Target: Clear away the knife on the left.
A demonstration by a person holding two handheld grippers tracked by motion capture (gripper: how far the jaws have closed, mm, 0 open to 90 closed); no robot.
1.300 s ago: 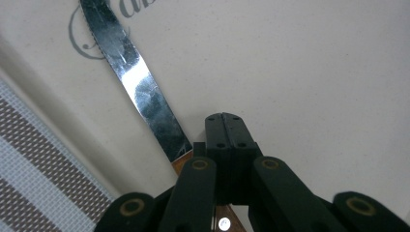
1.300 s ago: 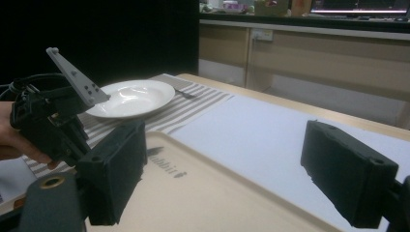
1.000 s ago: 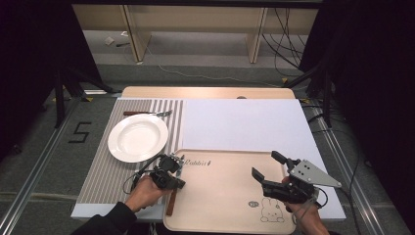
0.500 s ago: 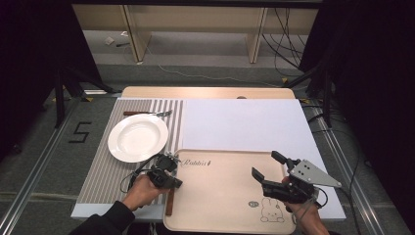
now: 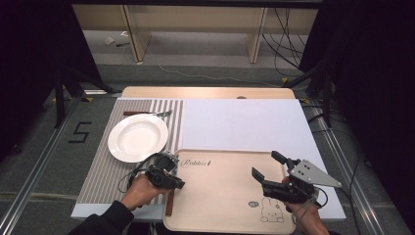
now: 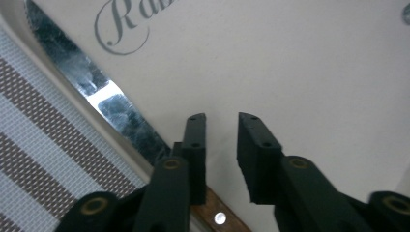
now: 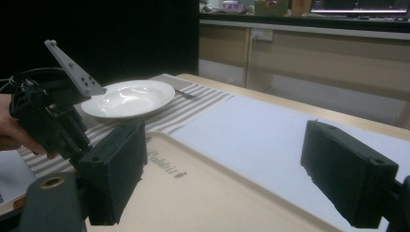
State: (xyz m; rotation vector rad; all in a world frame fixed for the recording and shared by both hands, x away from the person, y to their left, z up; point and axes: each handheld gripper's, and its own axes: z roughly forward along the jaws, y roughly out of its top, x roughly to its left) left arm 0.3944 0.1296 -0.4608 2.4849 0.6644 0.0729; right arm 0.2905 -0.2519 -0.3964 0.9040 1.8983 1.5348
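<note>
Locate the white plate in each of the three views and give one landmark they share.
High view: white plate left of centre, on the striped mat.
Left gripper view: not in it.
Right gripper view: plate left of centre, behind the left gripper.
Shared landmark: the "Rabbit" lettering on the tray.

You are working in a lab-style recording station, not a home. Black curtains (image 5: 29, 73) enclose the tabletop (image 5: 244, 122) at 9 and 3 o'clock. Loose cables (image 5: 284, 29) trail across the grey floor (image 5: 205, 63) at 12 o'clock. A taped numeral "5" (image 5: 80, 132) marks the floor at 9 o'clock. A monitor (image 7: 360, 6) sits on the far counter.
</note>
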